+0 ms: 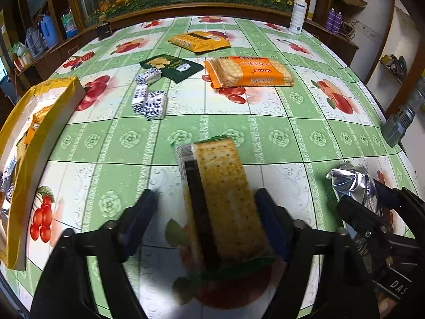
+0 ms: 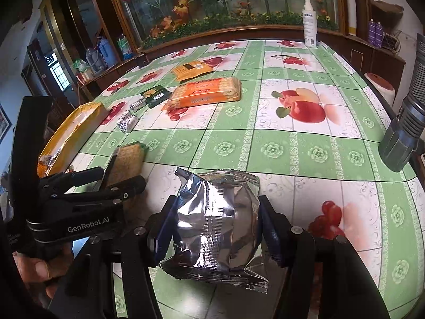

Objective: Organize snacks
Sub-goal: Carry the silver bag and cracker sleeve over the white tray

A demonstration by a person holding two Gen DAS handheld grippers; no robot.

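the left gripper (image 1: 207, 218) is standing with its jaws apart around a cracker pack (image 1: 220, 199); the right pad is touching the pack's side, while a gap is showing at the left pad, so it is not clamping it. the pack is lying lengthwise between the fingers, near the front of the table (image 1: 292, 138). just to its right, the right gripper (image 2: 212, 220) is squeezing a silver foil packet (image 2: 215, 223) between both pads. a yellow box (image 1: 39, 143) is sitting at the left edge of the table. farther out, blue-and-white candies (image 1: 150, 101) are lying in a cluster, with a dark green packet (image 1: 172, 66) beyond them, an orange biscuit pack (image 1: 249, 71) to the right, and a yellow packet (image 1: 199, 41) at the far side. a white spray bottle (image 1: 298, 13) is standing at the far right.
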